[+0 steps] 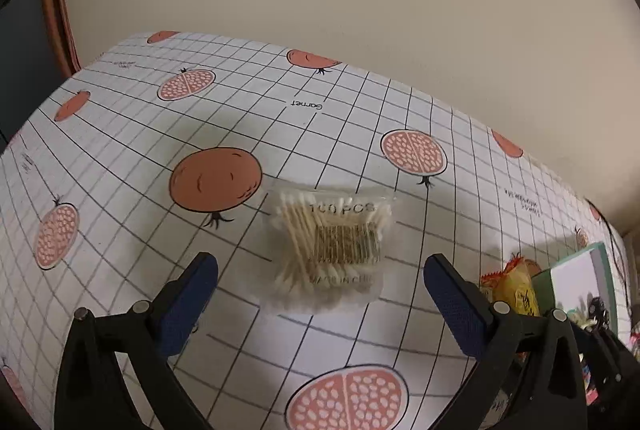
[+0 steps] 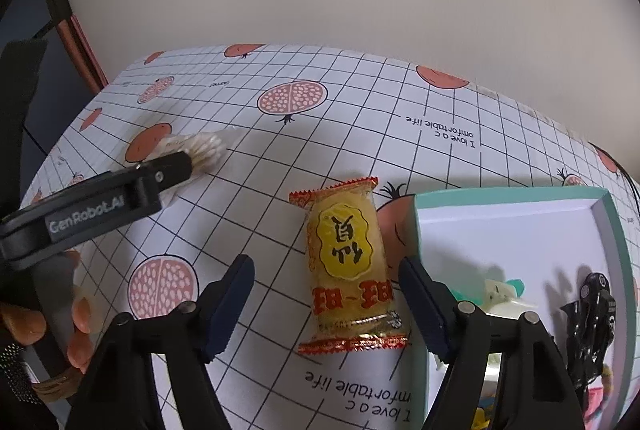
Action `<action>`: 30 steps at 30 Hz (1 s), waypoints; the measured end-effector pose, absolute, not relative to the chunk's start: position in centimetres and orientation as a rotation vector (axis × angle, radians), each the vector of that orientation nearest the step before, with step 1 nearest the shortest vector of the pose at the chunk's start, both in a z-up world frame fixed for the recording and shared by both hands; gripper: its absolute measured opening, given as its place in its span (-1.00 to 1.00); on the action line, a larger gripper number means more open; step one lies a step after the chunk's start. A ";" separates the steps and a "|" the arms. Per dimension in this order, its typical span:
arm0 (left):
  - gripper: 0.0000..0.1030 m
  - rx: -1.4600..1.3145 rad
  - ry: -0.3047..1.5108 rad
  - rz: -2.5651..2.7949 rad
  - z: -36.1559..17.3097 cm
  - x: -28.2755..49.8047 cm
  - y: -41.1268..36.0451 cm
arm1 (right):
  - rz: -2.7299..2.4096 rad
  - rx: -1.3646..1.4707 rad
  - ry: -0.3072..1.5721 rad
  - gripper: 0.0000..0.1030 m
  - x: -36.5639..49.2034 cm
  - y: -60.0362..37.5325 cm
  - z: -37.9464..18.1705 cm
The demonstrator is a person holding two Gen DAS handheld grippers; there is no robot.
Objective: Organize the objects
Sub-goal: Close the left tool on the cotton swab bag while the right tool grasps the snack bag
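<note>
Both jaws were spread: left gripper (image 1: pixel 320 270) bracketed the cotton-swab bag (image 1: pixel 330 250) at twelve o'clock; its slick plastic could slip free.

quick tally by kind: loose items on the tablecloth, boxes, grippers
Loose items on the tablecloth: 2, the cotton swab pack and the yellow snack packet
Boxes: 1, the teal box
Grippers: 2, left gripper and right gripper, both jaws open
Total: 5
</note>
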State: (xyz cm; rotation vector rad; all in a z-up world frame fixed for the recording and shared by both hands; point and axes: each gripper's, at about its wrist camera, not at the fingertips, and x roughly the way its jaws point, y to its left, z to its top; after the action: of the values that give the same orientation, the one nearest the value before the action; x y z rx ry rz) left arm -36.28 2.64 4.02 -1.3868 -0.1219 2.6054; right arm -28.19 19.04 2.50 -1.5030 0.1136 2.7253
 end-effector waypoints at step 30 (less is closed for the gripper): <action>-0.15 -1.457 0.012 2.597 3.4 -35.7 5.0 | 2.646 -1.565 0.052 -0.23 -28.3 18.8 1.2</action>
State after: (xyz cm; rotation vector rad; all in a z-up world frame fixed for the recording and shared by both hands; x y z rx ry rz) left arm -35.75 5.03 3.37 -1.4572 0.0118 2.5966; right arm -28.32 18.80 1.18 -1.5652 0.0521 2.6457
